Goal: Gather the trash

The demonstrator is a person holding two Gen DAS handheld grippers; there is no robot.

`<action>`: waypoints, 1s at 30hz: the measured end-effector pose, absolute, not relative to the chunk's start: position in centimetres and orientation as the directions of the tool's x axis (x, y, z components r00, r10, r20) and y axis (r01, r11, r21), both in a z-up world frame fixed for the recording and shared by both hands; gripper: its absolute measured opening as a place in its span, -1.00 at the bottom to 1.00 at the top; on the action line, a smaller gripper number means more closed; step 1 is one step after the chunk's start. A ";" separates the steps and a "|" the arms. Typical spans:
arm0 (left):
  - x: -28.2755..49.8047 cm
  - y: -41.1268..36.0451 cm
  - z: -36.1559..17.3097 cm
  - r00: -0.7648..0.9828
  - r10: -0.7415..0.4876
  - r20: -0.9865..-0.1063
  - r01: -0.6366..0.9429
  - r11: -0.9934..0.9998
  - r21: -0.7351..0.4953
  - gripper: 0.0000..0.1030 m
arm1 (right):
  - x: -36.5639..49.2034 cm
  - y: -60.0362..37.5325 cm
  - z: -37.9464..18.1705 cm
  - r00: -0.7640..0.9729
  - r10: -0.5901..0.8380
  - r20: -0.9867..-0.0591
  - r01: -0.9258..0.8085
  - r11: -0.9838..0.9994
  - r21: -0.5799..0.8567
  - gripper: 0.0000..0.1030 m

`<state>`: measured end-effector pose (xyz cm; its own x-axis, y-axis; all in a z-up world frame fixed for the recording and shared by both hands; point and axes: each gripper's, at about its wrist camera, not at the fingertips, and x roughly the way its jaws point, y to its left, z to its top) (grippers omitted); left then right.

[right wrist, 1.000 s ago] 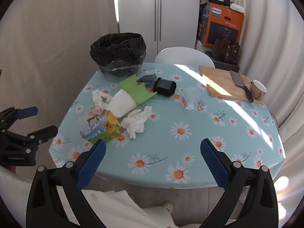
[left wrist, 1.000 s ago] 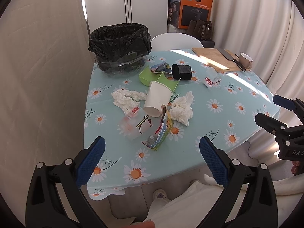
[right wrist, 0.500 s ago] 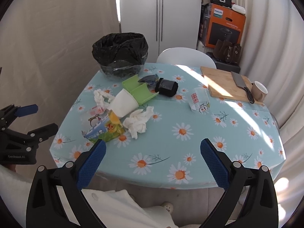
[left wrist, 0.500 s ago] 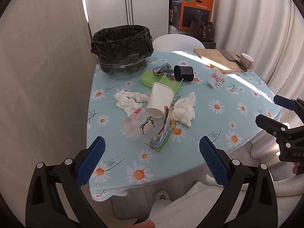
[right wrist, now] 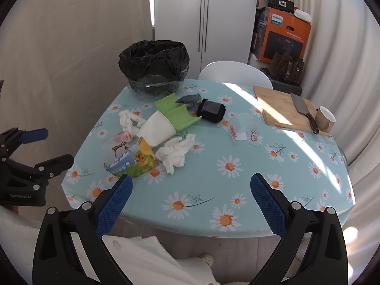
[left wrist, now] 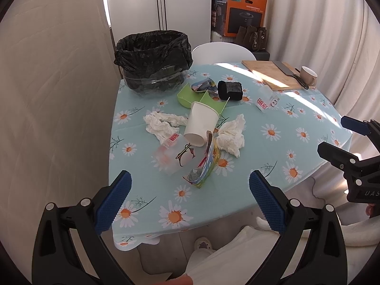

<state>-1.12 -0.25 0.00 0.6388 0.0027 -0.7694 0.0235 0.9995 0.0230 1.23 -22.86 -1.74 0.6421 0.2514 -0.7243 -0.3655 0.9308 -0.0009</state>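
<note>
A black-lined trash bin point(left wrist: 153, 54) point(right wrist: 154, 64) stands at the table's far left corner. Trash lies in a heap on the daisy tablecloth point(left wrist: 280, 142): a tipped white paper cup point(left wrist: 201, 124) point(right wrist: 158, 128), two crumpled tissues point(left wrist: 161, 123) point(left wrist: 231, 135), a colourful snack wrapper point(left wrist: 204, 163) point(right wrist: 133, 161), a clear plastic cup point(left wrist: 173, 154), a green box point(left wrist: 190, 95) point(right wrist: 177, 114), a black pouch point(left wrist: 230, 90) and another clear cup point(left wrist: 266, 98) point(right wrist: 241, 128). My left gripper point(left wrist: 188, 200) and right gripper point(right wrist: 190, 201) are open and empty, held short of the table's near edge.
A wooden cutting board point(right wrist: 282, 109) with a cleaver point(right wrist: 304, 111) and a beige mug point(right wrist: 325, 118) sits at the far right. A white chair point(right wrist: 235, 73) stands behind the table. Curtains hang left and right. An orange box point(right wrist: 282, 38) is at the back.
Both views have shifted slightly; the table sits a little further right and lower in the left wrist view. Both grippers stay open. The trash has not moved.
</note>
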 end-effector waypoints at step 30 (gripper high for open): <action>0.5 3.4 -1.2 0.587 -0.013 -0.809 0.034 0.999 0.008 0.89 | 2.2 -23.0 -2.3 0.636 0.217 -0.740 -0.303 0.953 0.019 0.85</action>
<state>0.54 3.45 -1.21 0.5875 -0.0134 -0.8091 0.0339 0.9994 0.0081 2.19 -22.99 -2.35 0.6363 0.2170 -0.7403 -0.3031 0.9528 0.0188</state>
